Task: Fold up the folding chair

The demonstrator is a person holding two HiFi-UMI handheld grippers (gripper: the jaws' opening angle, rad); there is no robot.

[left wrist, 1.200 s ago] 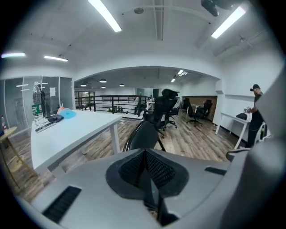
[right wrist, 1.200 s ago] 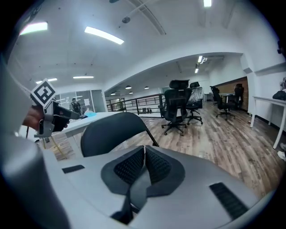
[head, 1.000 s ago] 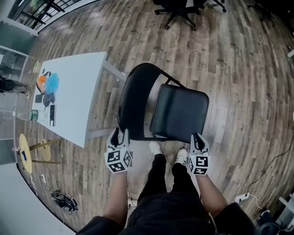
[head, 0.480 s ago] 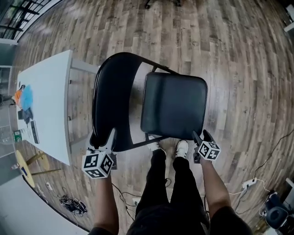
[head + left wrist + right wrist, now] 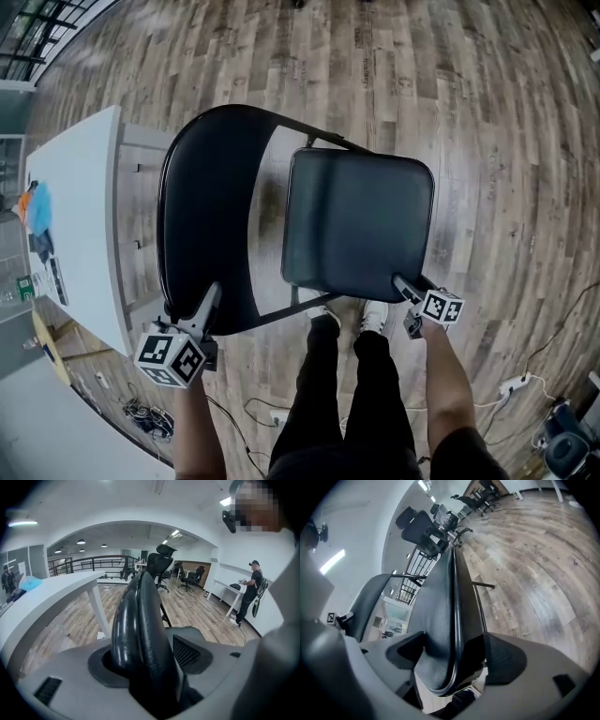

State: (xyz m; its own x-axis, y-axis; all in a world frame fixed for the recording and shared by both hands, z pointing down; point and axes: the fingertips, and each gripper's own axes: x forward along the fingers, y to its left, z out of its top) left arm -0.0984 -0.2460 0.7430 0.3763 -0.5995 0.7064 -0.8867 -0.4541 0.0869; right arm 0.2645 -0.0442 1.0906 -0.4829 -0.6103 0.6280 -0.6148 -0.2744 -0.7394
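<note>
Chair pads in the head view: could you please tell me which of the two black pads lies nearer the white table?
The backrest, the rounded pad directly beside the table; the squarish seat lies beyond it.

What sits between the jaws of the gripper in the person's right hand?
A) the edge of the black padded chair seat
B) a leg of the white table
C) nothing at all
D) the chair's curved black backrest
A: the right gripper view shows the edge of the black padded seat running between the opening jaws of the right gripper, and the head view puts that gripper at the seat's near corner.
</note>
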